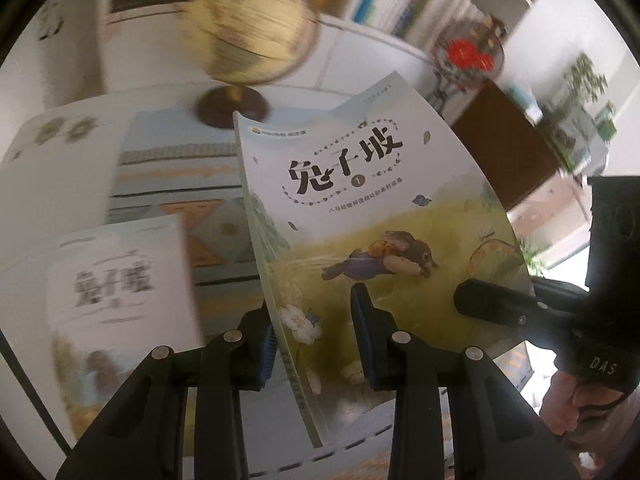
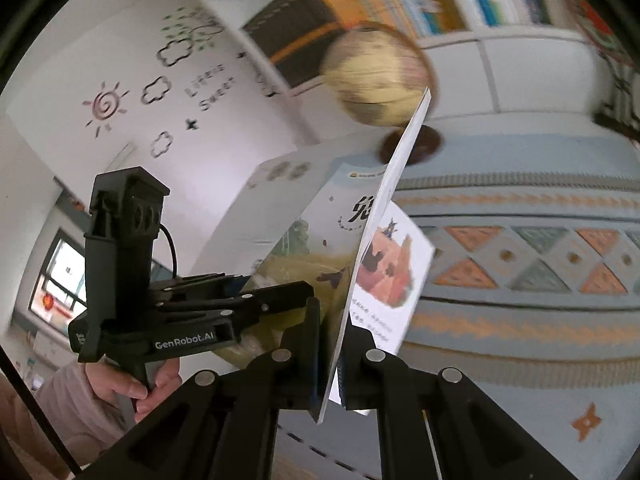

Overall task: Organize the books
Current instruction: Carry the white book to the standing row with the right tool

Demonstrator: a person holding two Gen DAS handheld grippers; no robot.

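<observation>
Pale rabbit book [image 1: 360, 208] lifted, left tool [image 1: 316, 340] clamped on spine, right tool [image 2: 334, 344] clamped on cover edge

A book [image 1: 360, 216] is held off the table between two grippers. The left gripper [image 1: 316, 316] clamps its lower spine edge; the right gripper [image 1: 480, 300] grips its lower right edge. Below and to the left, a second book [image 1: 116, 292] lies on the tablecloth [image 1: 216, 236]. A globe [image 1: 248, 32] stands behind, before shelves [image 1: 404, 0].
</observation>
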